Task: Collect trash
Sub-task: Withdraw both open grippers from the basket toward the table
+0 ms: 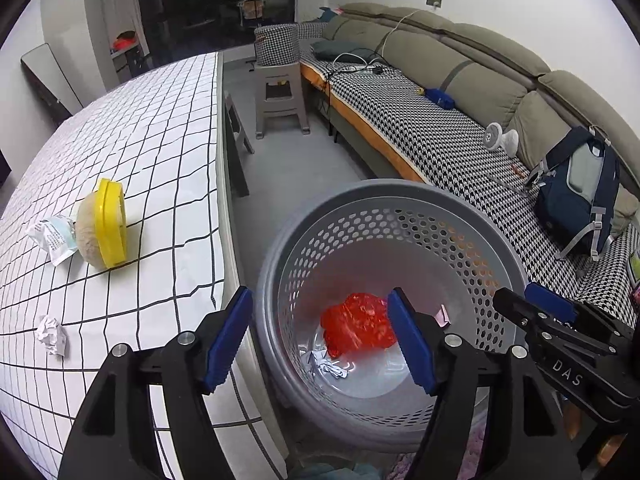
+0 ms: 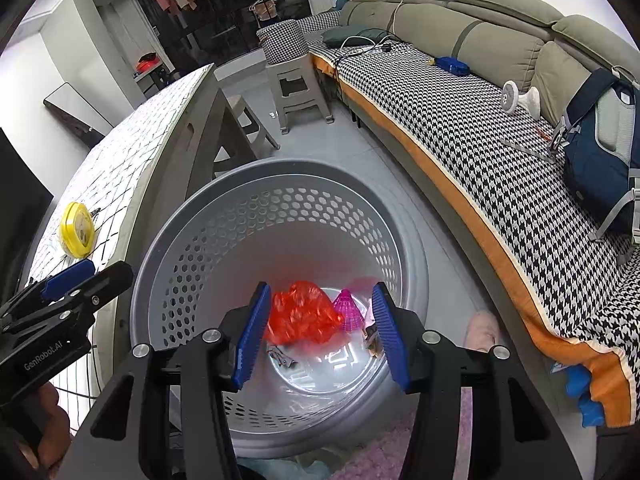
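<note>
A grey perforated basket [image 1: 400, 196] stands on the floor between the checked table and the sofa. At its bottom lie a red plastic bag [image 1: 358, 326], white paper scraps [image 1: 328, 368] and a magenta cone [image 2: 347, 310]. My left gripper [image 1: 320, 296] hangs open above the basket with nothing between its blue pads. My right gripper [image 2: 320, 288] is open over the basket too, also empty. On the table rest a yellow-lidded tub [image 1: 102, 224] on its side, a white wrapper [image 1: 54, 238] and a crumpled paper ball [image 1: 52, 334].
A long sofa with a houndstooth cover [image 1: 420, 128] runs along the right, carrying a dark blue backpack [image 1: 580, 192], cables and a small white fan. A grey stool [image 1: 280, 96] stands at the far end of the floor strip. A pink slipper [image 2: 482, 330] lies beside the basket.
</note>
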`<move>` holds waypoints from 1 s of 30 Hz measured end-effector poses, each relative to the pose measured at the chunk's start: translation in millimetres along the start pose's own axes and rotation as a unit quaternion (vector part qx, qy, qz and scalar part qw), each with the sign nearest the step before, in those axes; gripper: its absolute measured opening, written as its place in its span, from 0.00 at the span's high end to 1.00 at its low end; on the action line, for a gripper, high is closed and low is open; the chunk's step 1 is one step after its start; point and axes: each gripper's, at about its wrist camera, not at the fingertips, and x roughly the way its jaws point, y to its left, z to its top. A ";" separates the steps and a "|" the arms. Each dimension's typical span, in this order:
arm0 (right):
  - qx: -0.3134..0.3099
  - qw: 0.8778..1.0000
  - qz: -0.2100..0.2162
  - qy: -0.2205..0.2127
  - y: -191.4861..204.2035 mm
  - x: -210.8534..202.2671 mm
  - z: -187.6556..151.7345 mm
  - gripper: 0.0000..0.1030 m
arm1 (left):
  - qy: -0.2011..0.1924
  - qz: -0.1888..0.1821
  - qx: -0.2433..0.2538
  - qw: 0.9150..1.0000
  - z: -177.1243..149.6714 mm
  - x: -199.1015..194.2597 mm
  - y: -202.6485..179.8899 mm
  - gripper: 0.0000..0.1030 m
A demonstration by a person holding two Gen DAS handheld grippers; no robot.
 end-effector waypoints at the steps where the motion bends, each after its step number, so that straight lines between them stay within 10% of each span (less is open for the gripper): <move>1: 0.000 1.000 0.000 -0.001 0.4 -0.7 -0.3 0.51 | -0.001 0.001 0.000 1.000 0.4 -0.8 0.6 0.33; 30: -0.067 0.997 0.035 -0.034 68.1 -34.7 -19.3 0.34 | -0.068 0.042 -0.070 0.994 -22.4 -64.1 63.5 0.11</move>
